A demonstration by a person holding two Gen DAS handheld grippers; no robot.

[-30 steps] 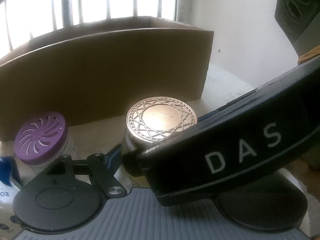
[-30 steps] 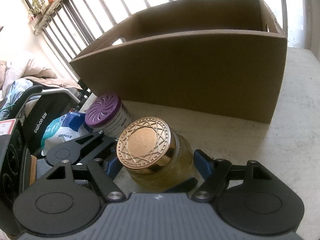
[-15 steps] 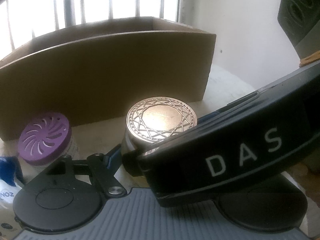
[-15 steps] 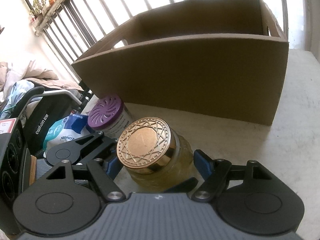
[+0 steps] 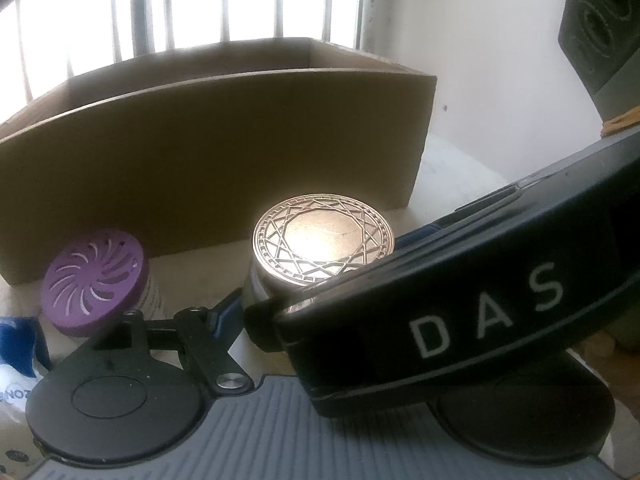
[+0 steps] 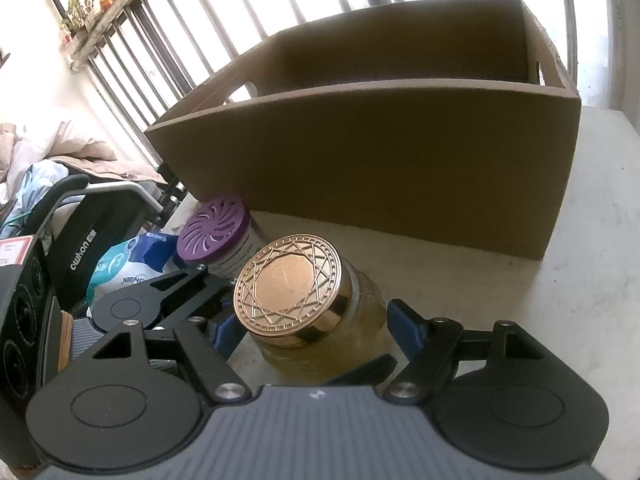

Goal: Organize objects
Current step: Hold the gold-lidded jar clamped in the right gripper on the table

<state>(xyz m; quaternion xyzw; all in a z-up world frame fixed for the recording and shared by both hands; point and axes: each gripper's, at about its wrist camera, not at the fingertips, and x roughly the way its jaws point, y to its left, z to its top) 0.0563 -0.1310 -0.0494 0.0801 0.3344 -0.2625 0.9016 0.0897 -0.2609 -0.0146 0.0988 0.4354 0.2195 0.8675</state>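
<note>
A glass jar with a gold patterned lid (image 6: 292,280) stands upright in front of an open cardboard box (image 6: 380,160). My right gripper (image 6: 316,324) is shut on the jar, with its blue pads (image 6: 400,320) against both sides of the glass. In the left wrist view the same jar (image 5: 324,236) sits in my left gripper (image 5: 316,304), whose left blue pad (image 5: 226,312) touches it. A black housing marked DAS (image 5: 480,312) hides the left gripper's right finger. I cannot tell whether the jar's base rests on the table.
A purple-lidded can (image 6: 218,224) stands left of the jar, by the box's corner. A blue and white pouch (image 6: 124,264) lies beside it. Black speakers (image 6: 20,320) and a black frame (image 6: 88,240) crowd the left. Pale tabletop (image 6: 560,300) stretches to the right. Window bars run behind the box.
The box and the purple-lidded can have slid slightly down and to the right in both views. The jar has kept its place between both pairs of jaws.
</note>
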